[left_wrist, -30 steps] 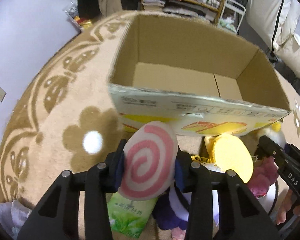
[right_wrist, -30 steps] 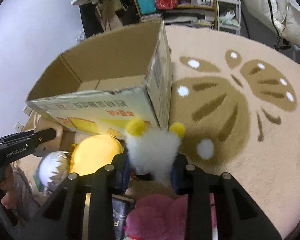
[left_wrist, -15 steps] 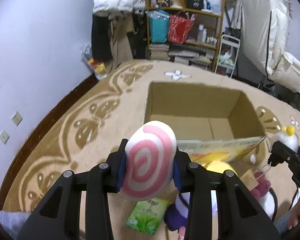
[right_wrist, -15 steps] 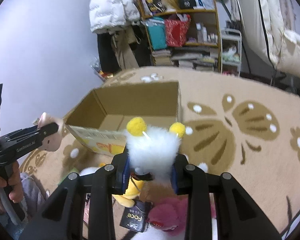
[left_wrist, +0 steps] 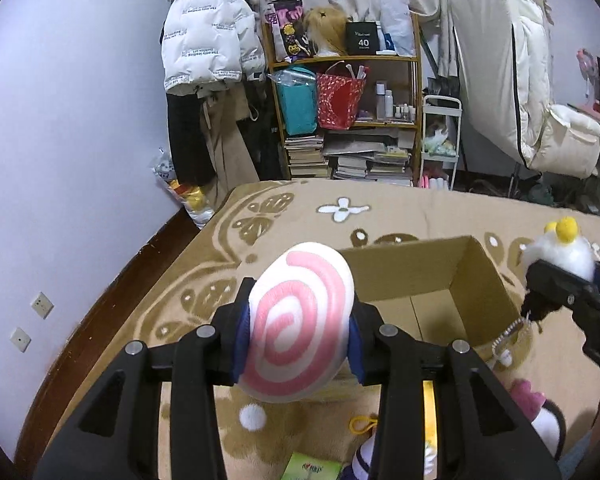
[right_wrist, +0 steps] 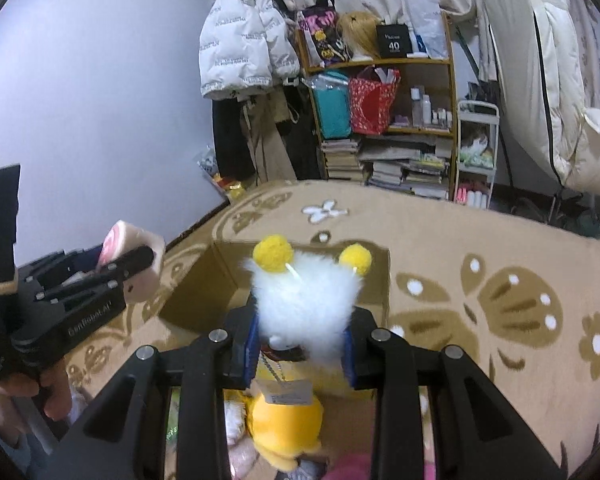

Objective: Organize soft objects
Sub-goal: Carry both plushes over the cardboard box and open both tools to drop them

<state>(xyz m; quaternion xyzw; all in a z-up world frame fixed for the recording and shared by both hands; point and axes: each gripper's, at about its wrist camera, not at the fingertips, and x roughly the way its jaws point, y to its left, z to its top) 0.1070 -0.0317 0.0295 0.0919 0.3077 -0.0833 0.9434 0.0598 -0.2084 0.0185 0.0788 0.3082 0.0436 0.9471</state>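
My left gripper (left_wrist: 298, 342) is shut on a round pink-and-white swirl plush (left_wrist: 300, 340), held high above the rug near the left side of an open cardboard box (left_wrist: 432, 276). My right gripper (right_wrist: 302, 344) is shut on a fluffy white plush with two yellow pom-poms (right_wrist: 306, 292), held above the near edge of the same box (right_wrist: 224, 276). The white plush also shows at the right of the left wrist view (left_wrist: 560, 250), and the swirl plush at the left of the right wrist view (right_wrist: 134, 254). The box looks empty inside.
More soft toys lie on the beige patterned rug (left_wrist: 420, 208) below the grippers: a yellow plush (right_wrist: 286, 428), a pink one (left_wrist: 530, 400), a green packet (left_wrist: 310, 468). A cluttered bookshelf (left_wrist: 348, 120) and hanging coats (left_wrist: 208, 40) stand at the far wall.
Both grippers rose well above the box with their plush toys still gripped, and the views tilted up from the box front to the room. The box now lies lower and farther in view.
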